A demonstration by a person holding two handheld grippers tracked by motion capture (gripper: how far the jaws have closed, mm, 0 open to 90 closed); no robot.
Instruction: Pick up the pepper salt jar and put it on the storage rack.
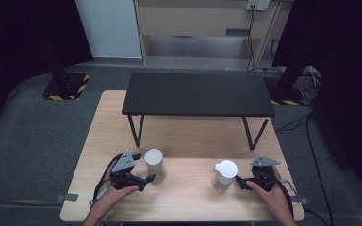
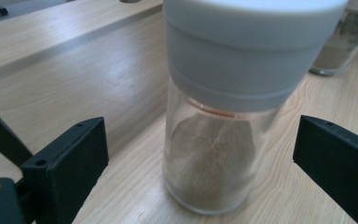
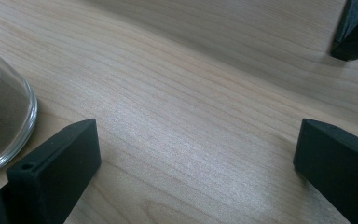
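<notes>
Two glass jars of grey-brown powder with white lids stand on the wooden table (image 1: 188, 141). My left gripper (image 1: 143, 168) is open, its jaws on either side of the left jar (image 1: 154, 165) without touching it. In the left gripper view that jar (image 2: 214, 154) stands upright between the jaws of the left gripper (image 2: 200, 161), and the other jar (image 2: 340, 46) shows at the upper right. My right gripper (image 1: 242, 181) lies just right of the right jar (image 1: 225, 173). In the right gripper view the right gripper (image 3: 196, 163) is open over bare wood, with the jar's glass base (image 3: 2, 126) outside its left jaw.
A low black shelf on thin legs (image 1: 198, 94) spans the far half of the table; one of its feet (image 3: 354, 28) shows in the right gripper view. Bare wood lies between the two jars and under the shelf. The table's front edge is close to both hands.
</notes>
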